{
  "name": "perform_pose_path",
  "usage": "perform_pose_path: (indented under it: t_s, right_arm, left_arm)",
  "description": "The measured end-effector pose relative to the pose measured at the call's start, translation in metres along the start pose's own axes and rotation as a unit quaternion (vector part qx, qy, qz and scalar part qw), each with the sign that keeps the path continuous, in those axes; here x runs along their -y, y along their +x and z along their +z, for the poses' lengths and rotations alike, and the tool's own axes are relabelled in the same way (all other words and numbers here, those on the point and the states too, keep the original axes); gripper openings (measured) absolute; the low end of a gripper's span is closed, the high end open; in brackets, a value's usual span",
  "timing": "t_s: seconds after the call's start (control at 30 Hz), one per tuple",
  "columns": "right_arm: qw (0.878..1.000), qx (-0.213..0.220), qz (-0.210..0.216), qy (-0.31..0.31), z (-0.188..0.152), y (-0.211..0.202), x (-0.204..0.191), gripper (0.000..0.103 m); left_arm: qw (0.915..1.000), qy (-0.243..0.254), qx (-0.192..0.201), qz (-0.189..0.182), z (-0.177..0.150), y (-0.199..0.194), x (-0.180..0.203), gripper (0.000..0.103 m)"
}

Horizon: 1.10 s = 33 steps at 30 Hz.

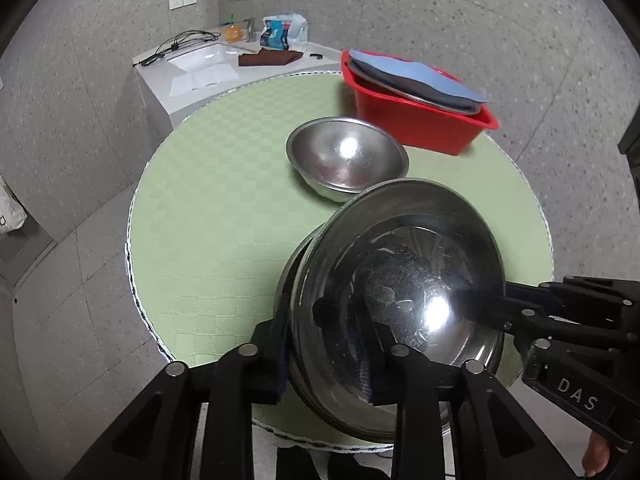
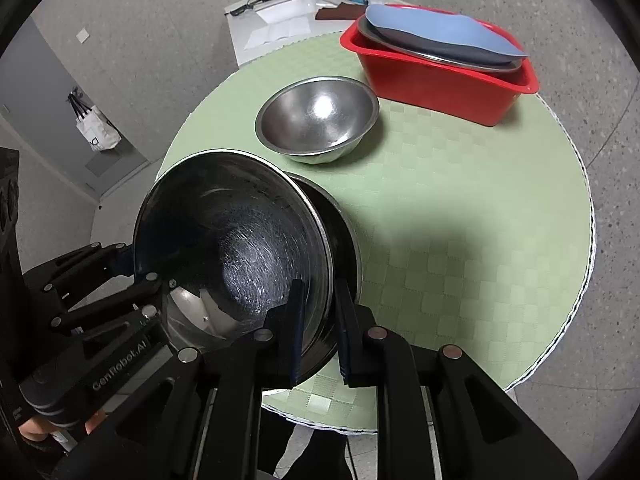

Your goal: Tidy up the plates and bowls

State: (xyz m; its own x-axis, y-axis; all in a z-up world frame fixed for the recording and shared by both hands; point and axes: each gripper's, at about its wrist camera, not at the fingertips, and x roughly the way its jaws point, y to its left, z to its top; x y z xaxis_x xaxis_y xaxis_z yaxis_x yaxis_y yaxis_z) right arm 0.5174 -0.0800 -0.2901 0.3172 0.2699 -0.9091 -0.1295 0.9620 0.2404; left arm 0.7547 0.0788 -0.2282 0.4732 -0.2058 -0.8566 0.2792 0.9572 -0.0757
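I am gripping the big steel bowl (image 1: 400, 304) with both grippers, near the front edge of the round green worktop (image 1: 224, 216). The left gripper (image 1: 326, 364) is pinching the bowl's near rim, 1 finger inside the bowl and 1 outside. The bowl is tilting over a second steel vessel (image 2: 340, 232) sitting under it; I cannot tell whether the 2 are touching. From the right, my right gripper (image 2: 318, 332) is clamping the rim the same way, 1 finger on each side of the wall. Farther out, near the worktop's middle, a smaller steel bowl (image 1: 347, 158) is standing upright and apart from the one I am holding. At the far right, a red tub (image 1: 420, 116) is sitting with a metal tray (image 2: 440, 54) and a blue-and-grey plate (image 2: 444, 32) resting across its top.
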Motion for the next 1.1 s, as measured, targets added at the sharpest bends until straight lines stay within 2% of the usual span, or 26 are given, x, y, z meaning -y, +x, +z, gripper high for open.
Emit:
perform_pose_path:
  t_s: [0.13, 0.23, 0.33, 0.4, 0.47, 0.6, 0.67, 0.73, 0.77, 0.8, 0.87, 0.9, 1.0, 1.1]
  right_arm:
    - [1.000, -0.003, 0.001, 0.008, 0.000, 0.001, 0.001, 0.015]
    - [1.000, -0.002, 0.000, 0.013, 0.000, 0.001, 0.001, 0.016]
    - [1.000, -0.001, -0.005, 0.016, -0.001, 0.000, 0.000, 0.016]
    - [1.000, 0.005, -0.012, 0.013, -0.001, -0.002, -0.002, 0.018]
    - [1.000, 0.005, -0.011, 0.016, -0.001, -0.001, -0.002, 0.018]
    - [1.000, 0.016, -0.019, 0.012, -0.003, -0.003, -0.003, 0.018]
    - [0.999, 0.028, -0.025, 0.012, -0.002, -0.010, -0.003, 0.026]
    - [0.999, 0.046, -0.018, 0.020, -0.001, -0.021, 0.000, 0.050]
    - [0.998, 0.059, -0.017, 0.025, 0.002, -0.029, 0.002, 0.054]
    - [0.997, 0.070, -0.018, 0.029, 0.004, -0.035, 0.005, 0.056]
    - [0.995, 0.092, -0.021, 0.039, 0.015, -0.045, 0.013, 0.057]
    - [0.994, 0.096, -0.024, 0.043, 0.020, -0.047, 0.017, 0.061]
    - [0.993, 0.101, -0.040, 0.049, 0.045, -0.040, 0.030, 0.062]
    - [0.993, 0.094, -0.037, 0.060, 0.064, -0.022, 0.041, 0.062]
  left_arm:
    - [0.9999, 0.008, -0.002, -0.006, -0.002, -0.002, 0.002, 0.034]
    - [0.9997, 0.010, 0.001, -0.020, -0.005, -0.007, 0.000, 0.045]
    - [0.9997, 0.021, 0.001, -0.013, -0.007, -0.011, 0.001, 0.047]
    - [0.9996, 0.024, 0.011, -0.012, -0.008, -0.015, 0.000, 0.055]
    - [0.9997, 0.020, 0.006, -0.009, -0.009, -0.016, -0.004, 0.055]
    - [0.9994, 0.021, 0.021, -0.015, -0.012, -0.023, -0.009, 0.061]
    - [0.9993, 0.010, 0.027, -0.023, -0.011, -0.027, -0.017, 0.063]
    - [0.9983, -0.009, 0.038, -0.043, -0.007, -0.034, -0.030, 0.068]
    - [0.9975, -0.018, 0.043, -0.054, -0.003, -0.036, -0.036, 0.071]
    - [0.9962, -0.027, 0.048, -0.067, 0.003, -0.038, -0.044, 0.074]
    - [0.9952, -0.037, 0.056, -0.071, 0.015, -0.036, -0.056, 0.078]
    - [0.9950, -0.037, 0.059, -0.071, 0.023, -0.032, -0.062, 0.078]
    - [0.9960, -0.037, 0.059, -0.057, 0.044, -0.016, -0.073, 0.078]
    - [0.9972, -0.027, 0.043, -0.055, 0.069, 0.016, -0.082, 0.079]
